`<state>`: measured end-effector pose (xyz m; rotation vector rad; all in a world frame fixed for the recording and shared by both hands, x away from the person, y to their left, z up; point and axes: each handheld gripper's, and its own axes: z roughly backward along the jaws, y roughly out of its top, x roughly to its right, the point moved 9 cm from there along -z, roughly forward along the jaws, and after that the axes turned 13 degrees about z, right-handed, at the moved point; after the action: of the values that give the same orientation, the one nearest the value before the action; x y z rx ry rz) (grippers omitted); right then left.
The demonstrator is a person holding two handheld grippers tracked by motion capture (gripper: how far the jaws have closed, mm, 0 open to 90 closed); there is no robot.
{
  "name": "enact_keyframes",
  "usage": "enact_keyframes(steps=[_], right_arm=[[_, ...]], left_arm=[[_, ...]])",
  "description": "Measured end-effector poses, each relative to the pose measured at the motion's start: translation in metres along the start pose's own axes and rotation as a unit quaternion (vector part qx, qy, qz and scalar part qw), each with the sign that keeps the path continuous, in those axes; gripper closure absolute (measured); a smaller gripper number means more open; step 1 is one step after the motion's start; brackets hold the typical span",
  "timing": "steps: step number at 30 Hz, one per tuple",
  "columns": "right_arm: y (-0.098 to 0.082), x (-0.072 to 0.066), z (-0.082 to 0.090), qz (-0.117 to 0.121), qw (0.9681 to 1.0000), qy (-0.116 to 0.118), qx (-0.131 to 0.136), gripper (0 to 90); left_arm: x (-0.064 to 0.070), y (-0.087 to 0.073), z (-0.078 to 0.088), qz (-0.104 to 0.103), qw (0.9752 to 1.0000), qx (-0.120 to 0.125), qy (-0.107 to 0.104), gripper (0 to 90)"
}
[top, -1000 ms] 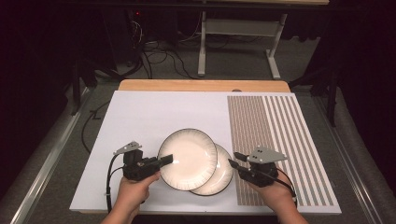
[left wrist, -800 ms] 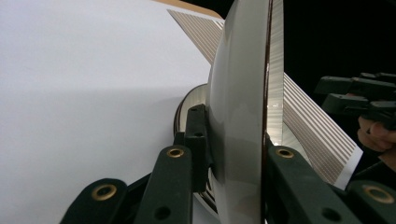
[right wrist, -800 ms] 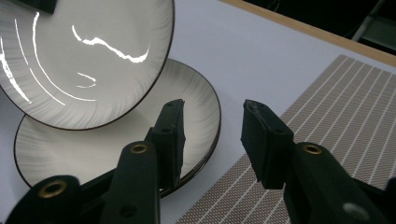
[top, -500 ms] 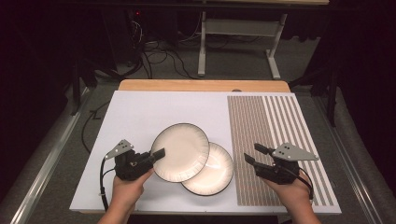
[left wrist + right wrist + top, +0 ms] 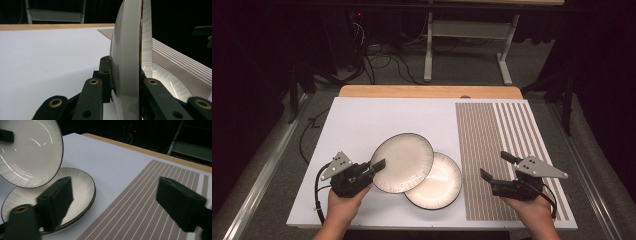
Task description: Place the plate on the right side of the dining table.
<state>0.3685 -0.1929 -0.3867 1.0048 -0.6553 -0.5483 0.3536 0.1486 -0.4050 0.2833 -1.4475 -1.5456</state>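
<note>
Two white plates with dark rims are near the table's front. The upper plate [image 5: 402, 162] [image 5: 127, 62] [image 5: 27, 152] is lifted and tilted, and my left gripper [image 5: 379, 165] [image 5: 125, 77] is shut on its left rim. It overlaps the lower plate [image 5: 439, 182] [image 5: 80, 185] [image 5: 167, 82], which lies flat on the white mat. My right gripper [image 5: 496, 166] [image 5: 120, 202] hovers over the striped placemat [image 5: 492, 145] [image 5: 150, 202], to the right of the plates. Its jaws have just been opening and stand wide with nothing between them.
The white mat [image 5: 362, 120] covers most of the table, with a wooden edge [image 5: 427, 91] at the back. Behind the table are a dark floor with cables and a white desk frame [image 5: 467, 45].
My left gripper raised and tilted the upper plate, shifting it left off the lower one. My right gripper drew away to the right over the striped placemat and its jaws spread apart.
</note>
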Motion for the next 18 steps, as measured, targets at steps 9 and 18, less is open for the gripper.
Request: enact_keyframes(steps=[9,18], right_arm=[[-0.002,0.001,0.0,-0.003,1.0,-0.005,0.005,0.5],[0.007,-0.013,-0.013,0.011,0.9999,0.006,0.01,1.6]], left_arm=[[0.001,0.0,0.003,-0.025,0.9997,-0.003,0.0,76.9],[0.001,0.0,0.004,-0.04,0.9991,-0.012,0.001,76.5]])
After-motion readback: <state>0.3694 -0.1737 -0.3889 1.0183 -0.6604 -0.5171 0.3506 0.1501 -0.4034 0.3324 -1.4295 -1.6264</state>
